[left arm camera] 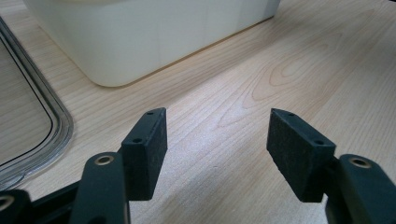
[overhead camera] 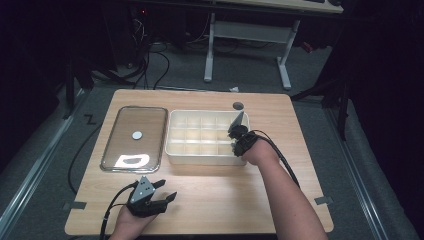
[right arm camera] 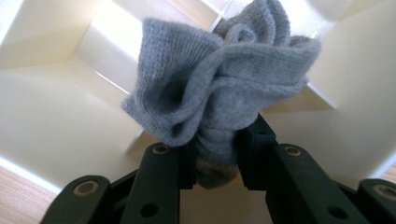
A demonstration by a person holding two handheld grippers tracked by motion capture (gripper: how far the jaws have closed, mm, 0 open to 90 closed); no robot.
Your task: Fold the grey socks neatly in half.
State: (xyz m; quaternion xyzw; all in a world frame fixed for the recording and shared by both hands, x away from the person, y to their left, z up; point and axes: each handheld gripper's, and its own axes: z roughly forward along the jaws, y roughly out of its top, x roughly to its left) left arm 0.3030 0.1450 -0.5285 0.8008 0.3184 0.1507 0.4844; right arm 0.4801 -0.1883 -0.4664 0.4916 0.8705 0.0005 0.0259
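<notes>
- Right gripper (right arm camera: 215, 156) clamped a bunched grey sock (right arm camera: 219, 88), centre frame, over the divided cream bin (overhead camera: 172, 150)
- Left gripper (left arm camera: 217, 154) empty, jaws apart
- Placing step; next likely lower, release into a compartment

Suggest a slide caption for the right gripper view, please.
Right tool holds a bunched grey sock over the cream divided box.

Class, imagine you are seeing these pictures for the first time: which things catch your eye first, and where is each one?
A bunched grey knitted cloth stands out, pinched between the jaws of the right gripper above the cream divided box at mid-table. Left of the box lies a clear lid with a bright glare patch. Near the table's front edge the left gripper rests with jaws apart and nothing between them.
</notes>
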